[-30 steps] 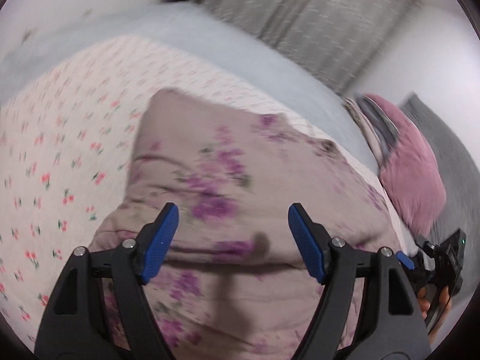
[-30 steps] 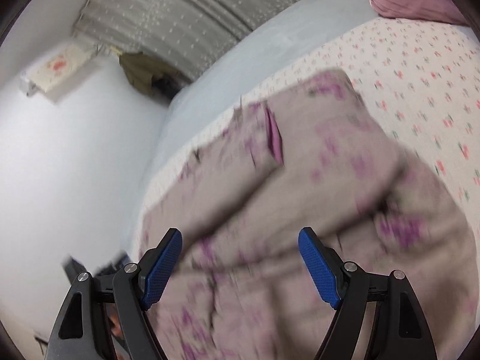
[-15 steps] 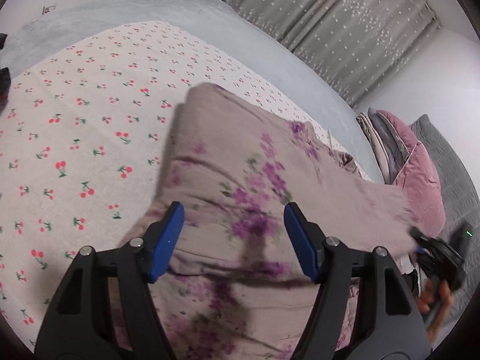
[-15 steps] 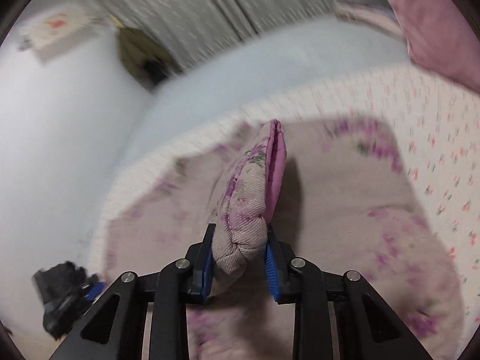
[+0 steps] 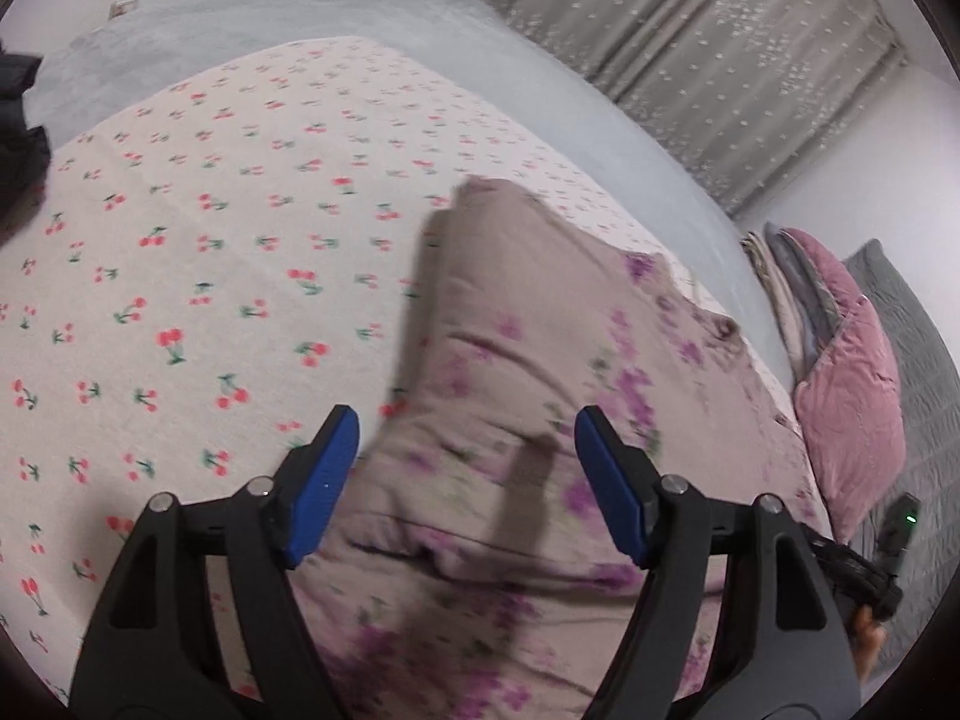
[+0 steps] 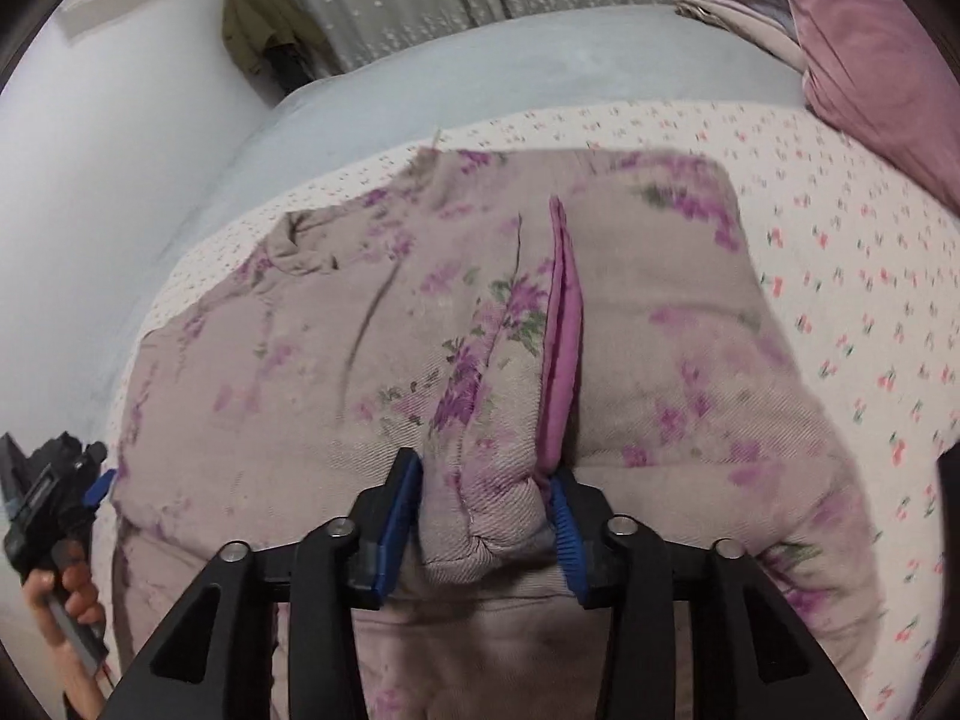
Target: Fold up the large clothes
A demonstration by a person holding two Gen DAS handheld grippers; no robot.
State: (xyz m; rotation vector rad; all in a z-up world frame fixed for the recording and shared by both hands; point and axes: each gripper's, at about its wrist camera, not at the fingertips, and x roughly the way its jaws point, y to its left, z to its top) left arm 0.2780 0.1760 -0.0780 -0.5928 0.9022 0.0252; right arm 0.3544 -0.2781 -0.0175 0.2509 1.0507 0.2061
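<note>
A large mauve garment with purple flowers (image 5: 540, 330) lies bunched on the cherry-print sheet (image 5: 210, 270). My left gripper (image 5: 468, 426) hovers over its near left edge. Its jaws stand wide and are opening a little, with nothing pinched between them. In the right wrist view the same garment (image 6: 660, 276) fills the middle. My right gripper (image 6: 483, 474) holds a raised fold of it that shows pink lining (image 6: 564, 360). Both pads (image 6: 396, 516) still touch the cloth while the jaws open. The left gripper's handle (image 6: 54, 498) and a hand show at the far left.
A pink velvet pillow (image 5: 852, 372) and stacked folded cloth lie at the bed's head. A pale grey blanket (image 5: 360, 18) covers the far side, below the dotted grey curtain (image 5: 720, 48). An olive jacket (image 6: 258, 18) hangs by the wall. Something dark (image 5: 18, 102) sits at the left edge.
The right gripper went from wide open to clamped on a fold of the garment, and its jaws now stand a little wider. The left gripper slid toward the garment's left edge.
</note>
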